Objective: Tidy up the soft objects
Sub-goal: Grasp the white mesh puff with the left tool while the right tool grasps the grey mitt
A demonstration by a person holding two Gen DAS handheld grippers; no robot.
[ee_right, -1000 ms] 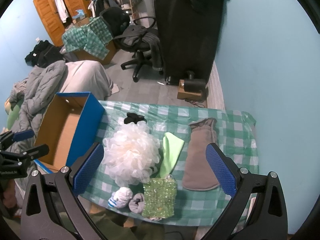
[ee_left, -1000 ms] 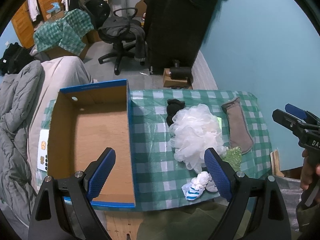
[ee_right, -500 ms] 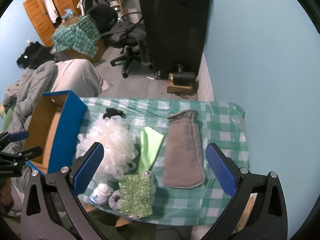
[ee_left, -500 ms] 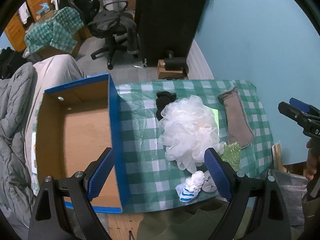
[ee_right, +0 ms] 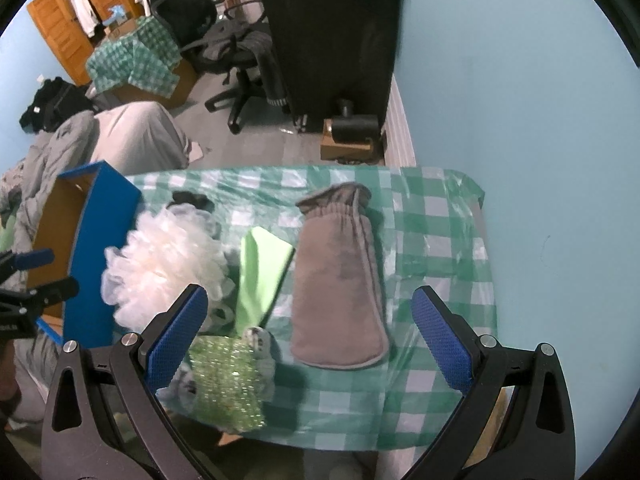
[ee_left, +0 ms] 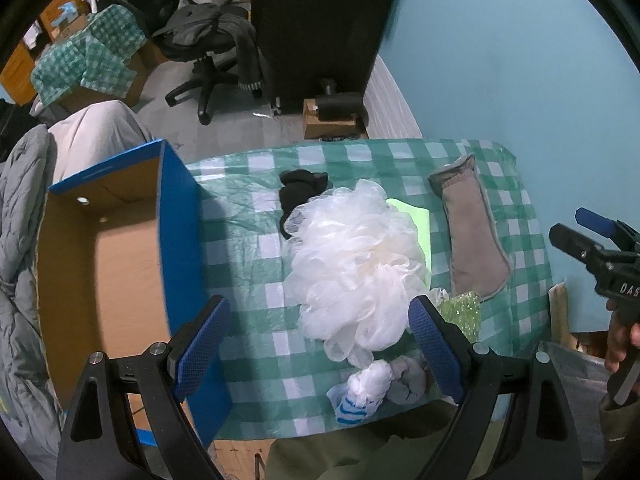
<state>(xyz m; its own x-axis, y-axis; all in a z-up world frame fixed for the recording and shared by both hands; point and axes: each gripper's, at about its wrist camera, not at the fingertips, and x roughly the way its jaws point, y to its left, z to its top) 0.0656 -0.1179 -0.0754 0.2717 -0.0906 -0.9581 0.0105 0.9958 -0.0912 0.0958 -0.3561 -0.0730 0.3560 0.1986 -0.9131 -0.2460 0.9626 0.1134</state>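
Both claws hung above the near edge of the worktop [ee_left: 248,240], which wore a green-and-white checked cloth. The left claw [ee_left: 320,344] was spread wide and held nothing; between its blue pads [ee_left: 202,346] lay the lower part of the white pouf [ee_left: 356,268]. The right claw [ee_right: 306,334] was likewise spread wide and empty, over the grey mitt [ee_right: 340,288].

The soft things lay together on the cloth. The pouf sat in the middle, overlapping a black sock [ee_left: 300,192] on its far side and a light green cloth [ee_right: 260,276] on its right. The mitt lay flat to the right of the green cloth, just beside it, its gathered cuff pointing away from the person. Near the front edge sat a green sparkly pad [ee_right: 226,384], with a white-and-blue sock [ee_left: 360,390] and a grey sock [ee_left: 408,374] touching each other just beside it, below the pouf.

The box [ee_left: 180,248], blue outside and bare cardboard inside, stood open at the left end of the worktop, next to the pouf but apart from it. None of the soft things was in it.

Behind the worktop stood an office chair [ee_left: 208,44] draped with dark clothes.
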